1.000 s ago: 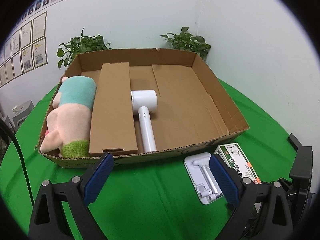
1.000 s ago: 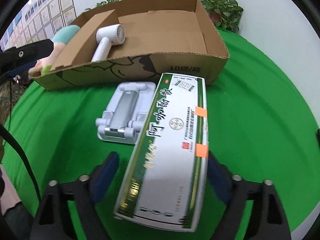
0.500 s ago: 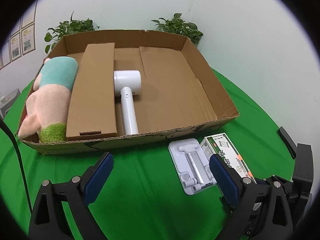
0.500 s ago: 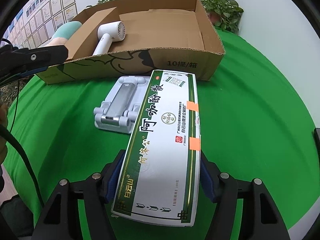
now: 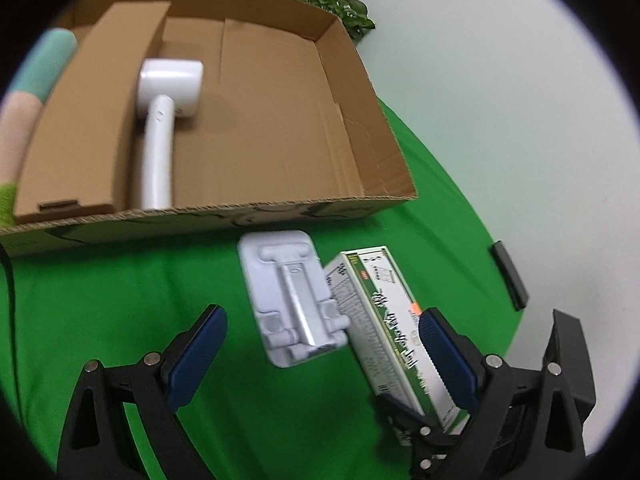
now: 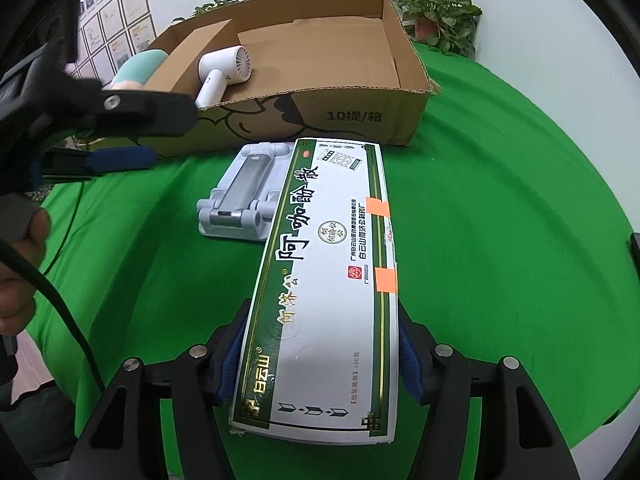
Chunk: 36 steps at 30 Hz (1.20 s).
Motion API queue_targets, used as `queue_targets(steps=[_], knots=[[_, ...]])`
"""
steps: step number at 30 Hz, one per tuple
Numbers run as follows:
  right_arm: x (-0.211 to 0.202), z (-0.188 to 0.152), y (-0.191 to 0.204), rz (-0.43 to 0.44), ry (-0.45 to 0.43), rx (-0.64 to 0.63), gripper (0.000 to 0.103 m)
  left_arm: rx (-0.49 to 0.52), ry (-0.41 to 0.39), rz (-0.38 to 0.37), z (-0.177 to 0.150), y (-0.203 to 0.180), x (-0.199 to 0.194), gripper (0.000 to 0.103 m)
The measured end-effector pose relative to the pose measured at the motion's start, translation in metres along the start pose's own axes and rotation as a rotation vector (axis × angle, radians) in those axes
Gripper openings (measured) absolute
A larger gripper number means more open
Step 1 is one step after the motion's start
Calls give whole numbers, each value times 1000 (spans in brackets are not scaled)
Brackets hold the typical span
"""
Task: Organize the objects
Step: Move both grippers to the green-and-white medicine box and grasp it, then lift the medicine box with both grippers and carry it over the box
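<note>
My right gripper is shut on a long white and green medicine box, which lies on the green cloth; the box also shows in the left wrist view. A white folding stand lies beside the box, touching it, also in the left wrist view. My left gripper is open and empty, just above and in front of the stand. The open cardboard box behind holds a white hair dryer, a flat brown carton and a plush toy.
The green cloth covers a round table. Potted plants stand by the white wall behind the cardboard box. A black bar lies at the table's right edge. Framed papers hang on the left wall.
My right gripper has closed onto the medicine box. My left gripper has moved forward and right, toward the folding stand, and stays open.
</note>
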State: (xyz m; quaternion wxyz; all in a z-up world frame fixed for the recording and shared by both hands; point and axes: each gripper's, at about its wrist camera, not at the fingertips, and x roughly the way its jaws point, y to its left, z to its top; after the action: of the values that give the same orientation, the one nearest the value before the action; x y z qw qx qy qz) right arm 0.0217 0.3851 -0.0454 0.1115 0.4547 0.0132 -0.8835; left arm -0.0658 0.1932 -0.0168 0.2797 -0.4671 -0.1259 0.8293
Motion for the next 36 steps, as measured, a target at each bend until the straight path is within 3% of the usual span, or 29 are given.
queue_targets(steps=[10, 14, 16, 19, 29, 36], knots=[[-12, -6, -13, 110, -19, 99, 59, -33, 96, -158, -8, -13, 26, 95], [-25, -5, -10, 170, -72, 94, 59, -34, 118, -206, -13, -19, 30, 89], [-28, -3, -4, 200, -82, 80, 58, -40, 143, -231, -16, -23, 35, 80], [-35, -2, 4, 239, -113, 51, 58, -31, 161, -233, -21, -26, 38, 62], [-40, 6, 23, 217, -144, -11, 58, -69, 114, -236, -22, -19, 22, 57], [-45, 17, 31, 232, -185, -26, 58, -37, 54, -200, -10, -25, -1, 55]])
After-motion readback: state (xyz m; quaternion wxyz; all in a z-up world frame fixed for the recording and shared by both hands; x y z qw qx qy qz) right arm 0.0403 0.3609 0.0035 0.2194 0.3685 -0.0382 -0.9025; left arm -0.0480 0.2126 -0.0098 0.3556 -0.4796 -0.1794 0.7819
